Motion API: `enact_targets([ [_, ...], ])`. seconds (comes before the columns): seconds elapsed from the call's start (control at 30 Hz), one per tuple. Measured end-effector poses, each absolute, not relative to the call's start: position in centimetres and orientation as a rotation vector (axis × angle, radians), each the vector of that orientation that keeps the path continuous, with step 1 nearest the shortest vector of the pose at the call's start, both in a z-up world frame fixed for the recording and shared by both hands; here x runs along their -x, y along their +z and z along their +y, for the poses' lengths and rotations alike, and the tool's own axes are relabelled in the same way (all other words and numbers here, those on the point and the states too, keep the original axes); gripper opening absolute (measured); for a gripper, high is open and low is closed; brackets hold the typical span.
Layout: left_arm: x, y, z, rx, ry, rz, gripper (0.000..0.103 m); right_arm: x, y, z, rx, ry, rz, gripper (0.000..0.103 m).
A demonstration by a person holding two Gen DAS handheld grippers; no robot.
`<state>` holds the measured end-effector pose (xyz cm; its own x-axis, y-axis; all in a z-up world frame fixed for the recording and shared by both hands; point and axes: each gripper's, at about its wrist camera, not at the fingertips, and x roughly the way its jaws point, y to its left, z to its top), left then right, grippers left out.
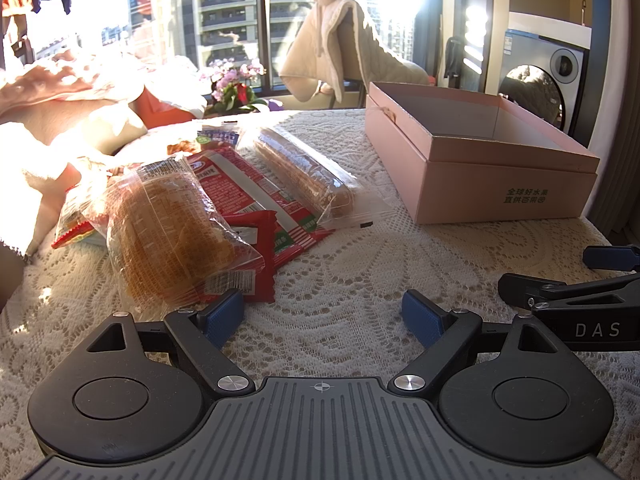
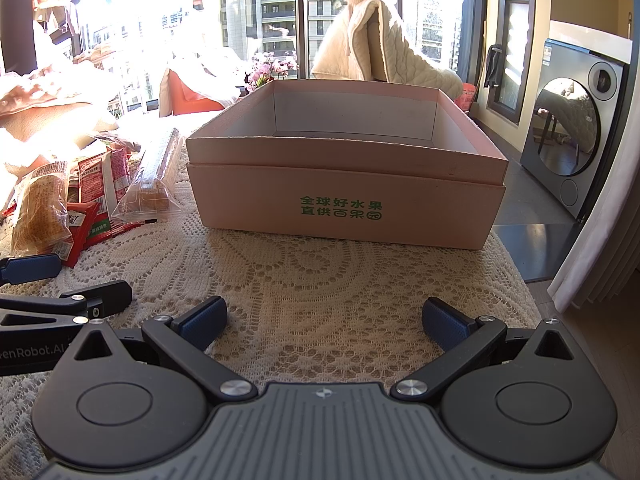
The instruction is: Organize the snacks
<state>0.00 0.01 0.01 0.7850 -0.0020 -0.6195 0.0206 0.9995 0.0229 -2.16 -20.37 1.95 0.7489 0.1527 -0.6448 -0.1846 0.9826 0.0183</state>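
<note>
A pile of snack packets lies on the lace tablecloth: a clear bag of golden cake (image 1: pixel 172 236) (image 2: pixel 40 208), a red packet (image 1: pixel 256 200) (image 2: pixel 102 184) under it, and a long clear pack of biscuits (image 1: pixel 308 172) (image 2: pixel 154 172). An open, empty pink box (image 1: pixel 480 160) (image 2: pixel 344 184) stands to their right. My left gripper (image 1: pixel 324 316) is open and empty just in front of the cake bag. My right gripper (image 2: pixel 324 320) is open and empty in front of the box. Each gripper also shows at the edge of the other's view.
Crumpled bags and cloth (image 1: pixel 60 112) lie at the table's left back. A chair draped with a cream blanket (image 2: pixel 376 48) stands behind the table. A washing machine (image 2: pixel 576 136) stands at the right beyond the table edge. A flower pot (image 1: pixel 236 88) is by the window.
</note>
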Motion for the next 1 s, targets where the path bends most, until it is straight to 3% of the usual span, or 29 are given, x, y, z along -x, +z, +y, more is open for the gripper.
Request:
enact_targets([
  [1.0, -0.01, 0.01, -0.02, -0.031, -0.011, 0.668, 0.091, 2.25, 1.71, -20.29, 0.042, 0.186, 0.699, 0.103],
])
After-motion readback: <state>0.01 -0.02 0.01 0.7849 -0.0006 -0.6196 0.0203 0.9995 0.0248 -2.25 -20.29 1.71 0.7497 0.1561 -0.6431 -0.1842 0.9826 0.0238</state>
